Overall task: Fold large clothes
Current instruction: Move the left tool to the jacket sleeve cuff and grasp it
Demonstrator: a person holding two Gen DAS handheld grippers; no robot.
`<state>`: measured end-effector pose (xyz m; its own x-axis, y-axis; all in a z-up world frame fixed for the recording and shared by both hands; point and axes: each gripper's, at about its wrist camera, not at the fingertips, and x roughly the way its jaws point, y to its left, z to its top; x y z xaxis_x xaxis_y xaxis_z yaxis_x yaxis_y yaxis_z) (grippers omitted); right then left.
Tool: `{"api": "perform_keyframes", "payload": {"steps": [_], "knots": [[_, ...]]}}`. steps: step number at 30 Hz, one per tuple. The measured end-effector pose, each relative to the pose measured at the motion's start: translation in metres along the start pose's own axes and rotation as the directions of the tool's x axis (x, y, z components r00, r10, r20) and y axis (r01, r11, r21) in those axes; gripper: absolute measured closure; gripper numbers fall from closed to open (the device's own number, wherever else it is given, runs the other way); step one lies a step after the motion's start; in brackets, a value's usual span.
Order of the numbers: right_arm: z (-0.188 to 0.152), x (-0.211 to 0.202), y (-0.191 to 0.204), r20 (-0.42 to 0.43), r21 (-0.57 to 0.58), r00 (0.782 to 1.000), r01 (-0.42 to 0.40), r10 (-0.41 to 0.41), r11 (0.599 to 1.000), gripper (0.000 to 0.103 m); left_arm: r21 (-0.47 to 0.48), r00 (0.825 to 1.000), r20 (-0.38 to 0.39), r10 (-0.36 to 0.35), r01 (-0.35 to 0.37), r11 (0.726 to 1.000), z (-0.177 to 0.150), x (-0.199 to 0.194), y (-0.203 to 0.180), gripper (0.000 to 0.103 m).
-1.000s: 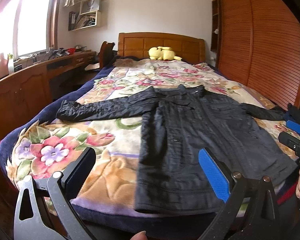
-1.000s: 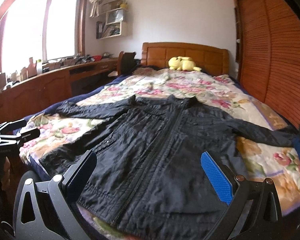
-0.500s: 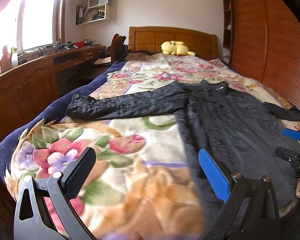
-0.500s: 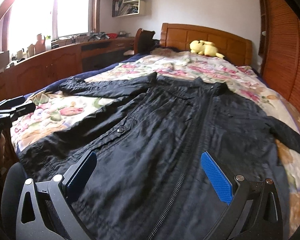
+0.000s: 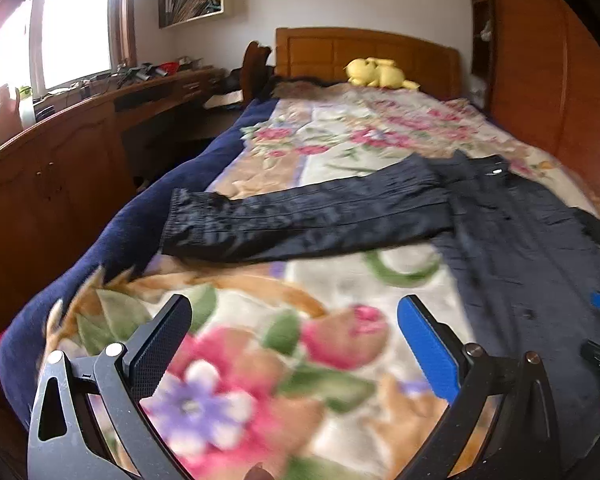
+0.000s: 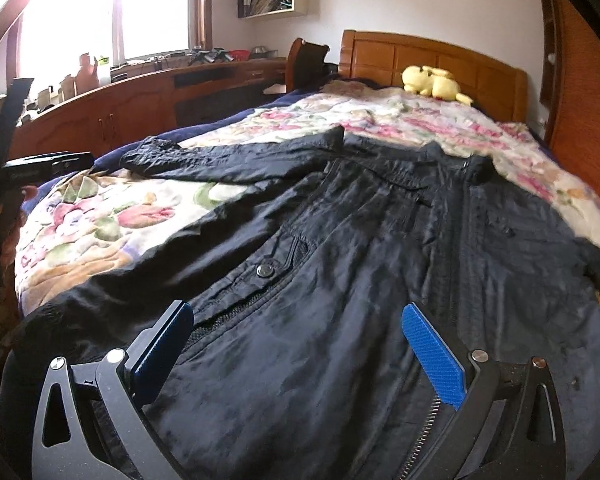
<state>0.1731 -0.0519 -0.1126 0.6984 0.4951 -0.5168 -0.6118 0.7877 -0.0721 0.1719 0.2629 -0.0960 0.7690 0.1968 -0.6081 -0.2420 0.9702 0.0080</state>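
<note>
Approach step, nothing grabbed: my left gripper (image 5: pixel 292 344) hangs jaws apart over the floral blanket (image 5: pixel 260 380), my right gripper (image 6: pixel 296 348) jaws apart low over the hem of the one black jacket (image 6: pixel 360 264), spread flat and unfolded across the bed. Next I'd judge the left needs the sleeve (image 5: pixel 300 216) at 12 o'clock, cuff first, folded inward. Farther, one yellow plush toy (image 5: pixel 374 74) at 1 o'clock by the headboard (image 5: pixel 364 52); two grippers.
</note>
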Motion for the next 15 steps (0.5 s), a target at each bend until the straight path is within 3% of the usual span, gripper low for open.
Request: {"api": "perform_keyframes", "payload": {"steps": [6,15], "knots": [[-0.005,0.015,-0.012,-0.058,0.066,0.998,-0.026,0.030,0.997,0.000,-0.079,0.997,-0.069,0.025,-0.030,0.996,0.009,0.055,0.037,0.000],[-0.006,0.008,-0.005,-0.024,0.036,1.000,0.005,-0.004,0.999,0.000,-0.132,0.986,-0.146,0.076,-0.096,0.987,0.044,0.112,0.075,0.001]]}}
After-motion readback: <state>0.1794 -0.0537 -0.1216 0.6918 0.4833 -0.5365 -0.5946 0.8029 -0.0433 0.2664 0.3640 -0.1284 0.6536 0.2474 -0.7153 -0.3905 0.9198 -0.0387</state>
